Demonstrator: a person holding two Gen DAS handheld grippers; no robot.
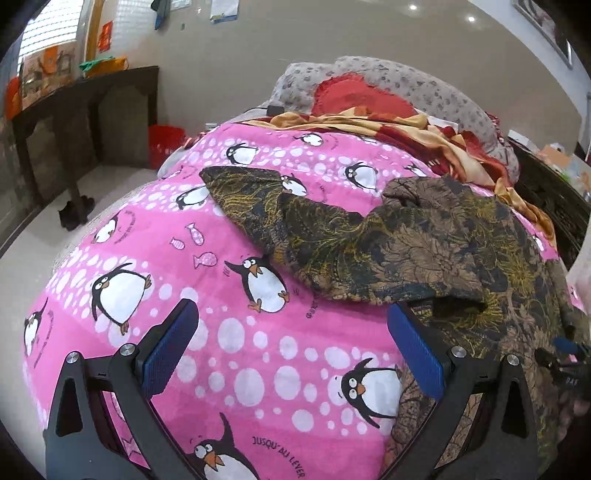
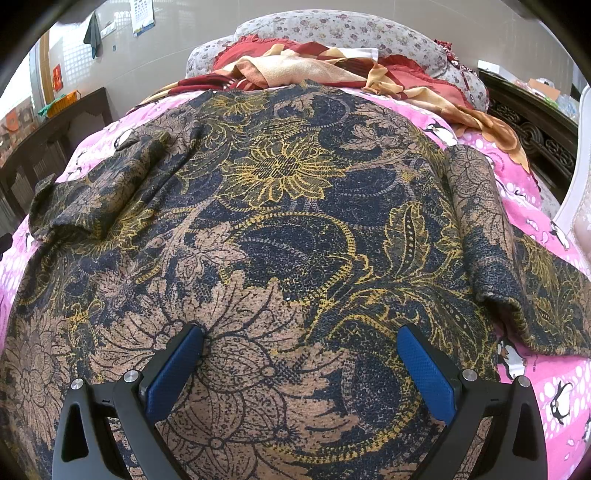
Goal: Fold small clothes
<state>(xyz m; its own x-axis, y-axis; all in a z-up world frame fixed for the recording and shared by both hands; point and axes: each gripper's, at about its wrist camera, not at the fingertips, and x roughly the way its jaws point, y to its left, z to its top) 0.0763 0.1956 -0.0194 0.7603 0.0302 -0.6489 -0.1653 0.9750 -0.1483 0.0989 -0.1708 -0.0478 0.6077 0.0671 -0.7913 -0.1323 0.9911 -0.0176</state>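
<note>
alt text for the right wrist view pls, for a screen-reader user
The open right gripper hovers over a dark floral shirt spread flat on a pink penguin-print blanket, its blue pads holding nothing. One sleeve is folded in at the right; pillows and a red and tan cloth lie beyond.

Both wrist cameras looked forward and down, close over the pink penguin-print bedspread (image 1: 258, 343), sharing the brown-and-navy floral garment (image 2: 288, 229).

Brown-navy floral garment (image 2: 288, 221), pink penguin blanket (image 1: 258, 350)
</note>
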